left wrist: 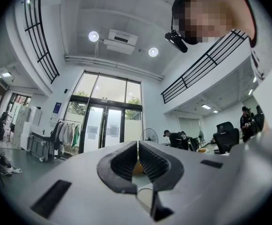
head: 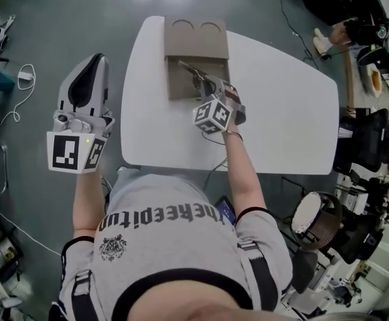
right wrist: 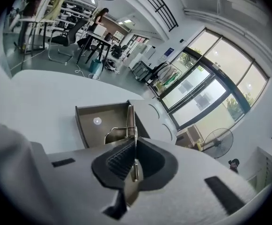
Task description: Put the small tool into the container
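A grey-brown container (head: 195, 40) sits at the far edge of the white table (head: 288, 112), its open compartment toward me. My right gripper (head: 208, 85) hovers over that compartment, shut on a thin small metal tool (head: 194, 71) that sticks out forward from the jaws. In the right gripper view the tool (right wrist: 130, 121) points over the compartment floor of the container (right wrist: 91, 125), held between the right gripper's (right wrist: 135, 148) ribbed pads. My left gripper (head: 94, 60) is off the table to the left, tilted upward; in its own view the left gripper (left wrist: 138, 148) is shut on nothing.
Cables and a charger (head: 21, 79) lie on the floor at the left. Chairs, a round stool (head: 313, 219) and desks crowd the right side, where a seated person (head: 355, 15) shows at the top. The container's closed half has two round recesses (head: 197, 27).
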Available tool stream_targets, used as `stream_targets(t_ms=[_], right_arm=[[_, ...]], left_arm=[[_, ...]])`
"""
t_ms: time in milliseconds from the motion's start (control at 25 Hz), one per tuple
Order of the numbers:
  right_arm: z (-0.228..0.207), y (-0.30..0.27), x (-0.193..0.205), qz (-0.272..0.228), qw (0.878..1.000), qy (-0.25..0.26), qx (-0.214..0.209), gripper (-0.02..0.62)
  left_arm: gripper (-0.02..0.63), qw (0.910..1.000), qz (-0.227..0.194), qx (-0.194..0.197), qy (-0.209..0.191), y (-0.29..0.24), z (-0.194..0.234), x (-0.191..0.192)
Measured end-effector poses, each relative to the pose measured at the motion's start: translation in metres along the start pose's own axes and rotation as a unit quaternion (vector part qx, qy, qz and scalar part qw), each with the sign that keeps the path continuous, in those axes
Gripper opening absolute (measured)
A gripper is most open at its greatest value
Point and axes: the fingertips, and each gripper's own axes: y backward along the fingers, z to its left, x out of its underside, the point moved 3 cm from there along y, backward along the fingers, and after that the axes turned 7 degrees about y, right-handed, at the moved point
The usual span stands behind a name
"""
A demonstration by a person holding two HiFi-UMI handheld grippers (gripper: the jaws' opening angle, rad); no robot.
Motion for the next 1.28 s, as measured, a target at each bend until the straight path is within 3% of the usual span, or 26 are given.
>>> stream_targets(t_ms=[840,1160,1280], right_arm=[[0.022,-0.049,-0.003,0.049,0.994,0.088,-0.043,0.009],[0.035,-0.051,-0.002,0.049,0.992,0.078,-0.087,0.061],[0.035,-0.051,-0.003,0.049,0.992,0.051,-0.103,0.071]], left_arm=[[0.014,0.9993,0.017,-0.032,-0.013,0.004,0.017,0.004],[0.014,0.9991,0.014,-0.036,-0.015,0.008,0.016,0.002],[0.014,0.9992,0.012,-0.034,-0.016,0.009,0.018,-0.001]])
